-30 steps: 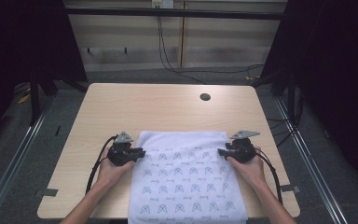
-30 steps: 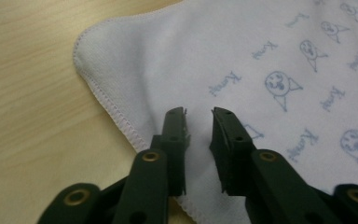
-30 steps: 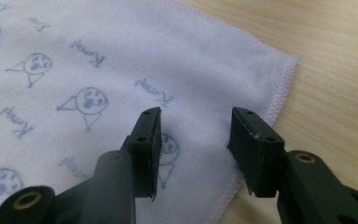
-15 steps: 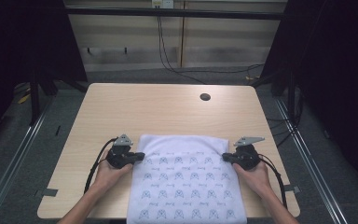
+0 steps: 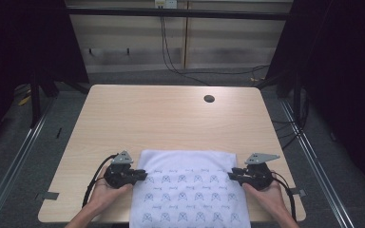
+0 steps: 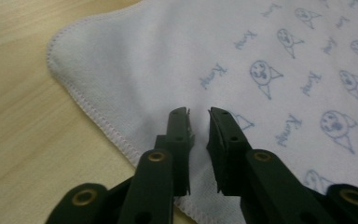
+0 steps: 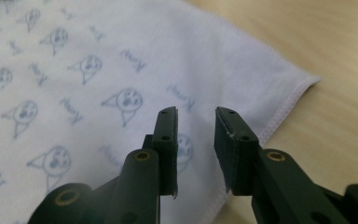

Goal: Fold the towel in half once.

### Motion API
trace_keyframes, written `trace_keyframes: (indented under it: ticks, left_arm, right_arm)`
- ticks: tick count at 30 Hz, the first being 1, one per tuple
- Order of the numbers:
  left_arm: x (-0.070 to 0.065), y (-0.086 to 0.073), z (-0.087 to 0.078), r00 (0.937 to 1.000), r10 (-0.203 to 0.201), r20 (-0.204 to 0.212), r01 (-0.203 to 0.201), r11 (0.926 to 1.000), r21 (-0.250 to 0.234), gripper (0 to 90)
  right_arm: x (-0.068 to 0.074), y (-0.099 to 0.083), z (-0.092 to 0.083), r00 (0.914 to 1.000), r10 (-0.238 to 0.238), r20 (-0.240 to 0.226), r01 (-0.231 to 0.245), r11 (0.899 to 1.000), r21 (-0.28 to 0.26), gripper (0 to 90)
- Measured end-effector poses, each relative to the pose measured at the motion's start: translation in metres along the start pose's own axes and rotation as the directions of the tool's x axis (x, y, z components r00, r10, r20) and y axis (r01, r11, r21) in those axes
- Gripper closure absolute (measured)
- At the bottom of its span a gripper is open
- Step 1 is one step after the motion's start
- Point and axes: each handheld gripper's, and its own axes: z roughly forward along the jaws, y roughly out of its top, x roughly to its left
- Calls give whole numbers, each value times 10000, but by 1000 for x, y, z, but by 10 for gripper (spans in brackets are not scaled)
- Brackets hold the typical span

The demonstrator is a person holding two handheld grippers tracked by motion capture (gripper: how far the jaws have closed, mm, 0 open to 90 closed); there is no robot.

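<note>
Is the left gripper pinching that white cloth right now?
Apart. The left gripper view shows the left gripper with jaws parted over the cloth, nothing pinched; they have just been opening.

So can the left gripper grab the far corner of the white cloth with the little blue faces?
Probably yes: the left gripper hovers over the white printed cloth, jaws slightly apart, with nothing blocking that corner.

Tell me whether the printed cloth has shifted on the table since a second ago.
Yes. The printed cloth has slid toward the person: its far edge now lies farther from the round hole in the table and nearer the table's near edge.
</note>
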Motion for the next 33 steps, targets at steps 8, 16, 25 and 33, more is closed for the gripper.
trace_keyframes:
  ticks: [8,16,25,33]
  left_arm:
    - [9,10,-10,9989,-456,-70,450,9967,-682,647]
    - [38,19,-14,9873,-1217,-1023,1143,9906,-748,542]
    - [50,24,-11,9834,-1190,-1373,1077,9903,-874,539]
    - [48,24,-13,9845,-1174,-1300,1042,9891,-1045,504]
  right_arm:
    - [-25,26,7,9977,163,655,-127,9984,-557,679]
    - [-50,42,21,9962,494,715,-442,9964,-725,616]
    - [-44,36,42,9955,-57,950,41,9999,167,480]
    - [-42,32,44,9955,-244,911,225,9995,223,609]
